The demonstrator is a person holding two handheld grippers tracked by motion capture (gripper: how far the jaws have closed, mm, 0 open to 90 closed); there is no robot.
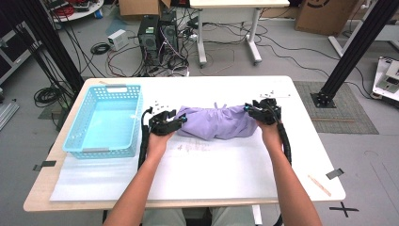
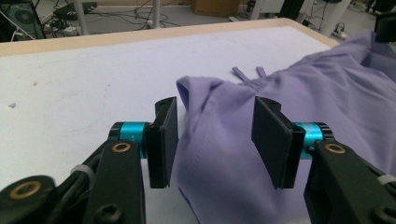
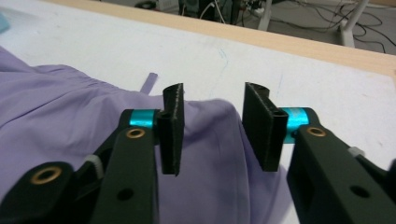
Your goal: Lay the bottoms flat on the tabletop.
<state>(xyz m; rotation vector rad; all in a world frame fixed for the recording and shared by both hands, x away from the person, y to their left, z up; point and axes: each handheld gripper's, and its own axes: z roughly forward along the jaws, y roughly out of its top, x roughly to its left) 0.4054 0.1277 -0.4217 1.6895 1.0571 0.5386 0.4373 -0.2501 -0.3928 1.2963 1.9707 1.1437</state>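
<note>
1. White table (image 1: 235, 174), cabled floor behind; blue basket (image 1: 106, 120) at left.
2. Purple cloth (image 1: 216, 122) lies bunched at table centre.
3. Left gripper (image 2: 215, 140) released, jaws apart over the cloth's left end.
4. Right gripper (image 3: 212, 128) released, straddling the right end.

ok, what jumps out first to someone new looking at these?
The lilac garment, bunched at the middle of the white table, with a gripper at each end. The left gripper and right gripper both stand with jaws apart, cloth between them but not pinched. A light blue basket sits at the table's left.
</note>
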